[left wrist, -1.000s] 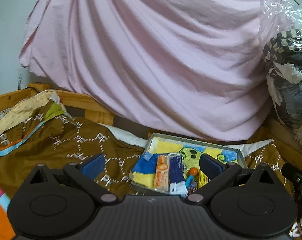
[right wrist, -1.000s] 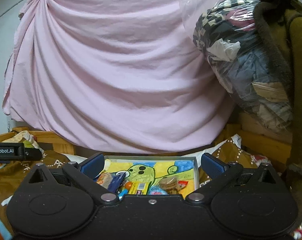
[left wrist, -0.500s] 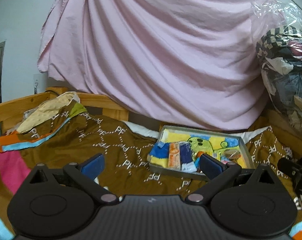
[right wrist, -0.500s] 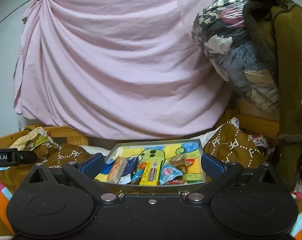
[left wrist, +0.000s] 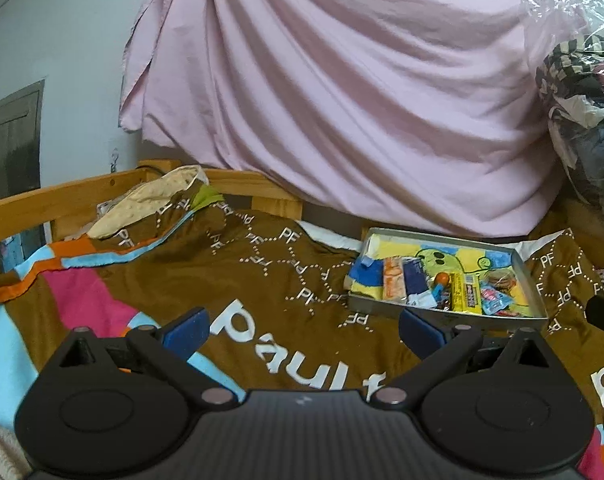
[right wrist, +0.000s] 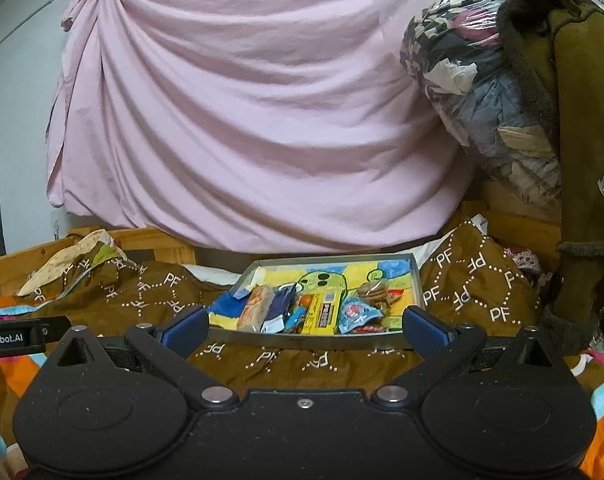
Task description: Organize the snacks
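Note:
A grey tray (left wrist: 446,312) (right wrist: 416,280) with a yellow and blue cartoon liner lies on the brown blanket. Several wrapped snacks lie in a row along its near edge: an orange packet (left wrist: 394,284) (right wrist: 256,308), a dark blue packet (left wrist: 416,282) (right wrist: 280,306), a yellow bar (left wrist: 468,298) (right wrist: 324,314) and a light blue packet (left wrist: 492,300) (right wrist: 356,314). My left gripper (left wrist: 302,332) hangs open over the blanket, left of and nearer than the tray. Straight in front of the tray, my right gripper (right wrist: 305,330) stands open, holding nothing.
The brown blanket (left wrist: 238,264) with white lettering covers a bed with a wooden rail (left wrist: 54,204). A pink sheet (right wrist: 254,120) hangs behind. A clear bag of clothes (right wrist: 474,76) and a brown coat (right wrist: 582,140) crowd the right side. The other gripper's body (right wrist: 12,338) shows at left.
Both grippers have drawn back and risen from the tray, which now looks smaller and farther. More of the blanket shows under the left gripper. Both stay open.

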{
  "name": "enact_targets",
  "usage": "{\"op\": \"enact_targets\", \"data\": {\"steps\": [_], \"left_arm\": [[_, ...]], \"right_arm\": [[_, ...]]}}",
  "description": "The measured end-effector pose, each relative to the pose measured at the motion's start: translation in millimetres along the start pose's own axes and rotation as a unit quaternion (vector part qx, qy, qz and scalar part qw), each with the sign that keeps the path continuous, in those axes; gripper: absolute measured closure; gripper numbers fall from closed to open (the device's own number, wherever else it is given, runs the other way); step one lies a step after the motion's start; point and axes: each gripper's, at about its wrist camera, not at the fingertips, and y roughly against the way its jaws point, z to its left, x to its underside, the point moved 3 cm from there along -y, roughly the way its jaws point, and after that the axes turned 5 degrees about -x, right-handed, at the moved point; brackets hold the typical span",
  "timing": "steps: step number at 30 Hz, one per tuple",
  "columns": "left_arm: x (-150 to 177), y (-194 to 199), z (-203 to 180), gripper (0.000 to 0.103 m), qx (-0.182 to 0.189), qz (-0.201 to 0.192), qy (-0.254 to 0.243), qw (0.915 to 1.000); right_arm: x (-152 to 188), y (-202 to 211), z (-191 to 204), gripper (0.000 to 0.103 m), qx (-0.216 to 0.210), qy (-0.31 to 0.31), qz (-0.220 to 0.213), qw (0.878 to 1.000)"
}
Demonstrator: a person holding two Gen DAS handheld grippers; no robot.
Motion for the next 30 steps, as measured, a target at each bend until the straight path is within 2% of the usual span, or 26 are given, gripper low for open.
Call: {"op": "enact_targets", "data": {"steps": [11,19,30], "left_arm": [[11,8,6,0.0,0.005,0.004,-0.005,1.0],[10,10,14,0.0,0.0,0.003,0.006,1.0],[9,17,13,0.0,-0.005,-0.001,-0.002,1.0]], "right_arm": [[3,6,15,0.001,-0.002,0.007,0.015,1.0],[7,3,28,0.001,-0.007,0.018,0.033,0.999],[11,-4,33,0.001,0.001,0.014,0.061,0.998]]}}
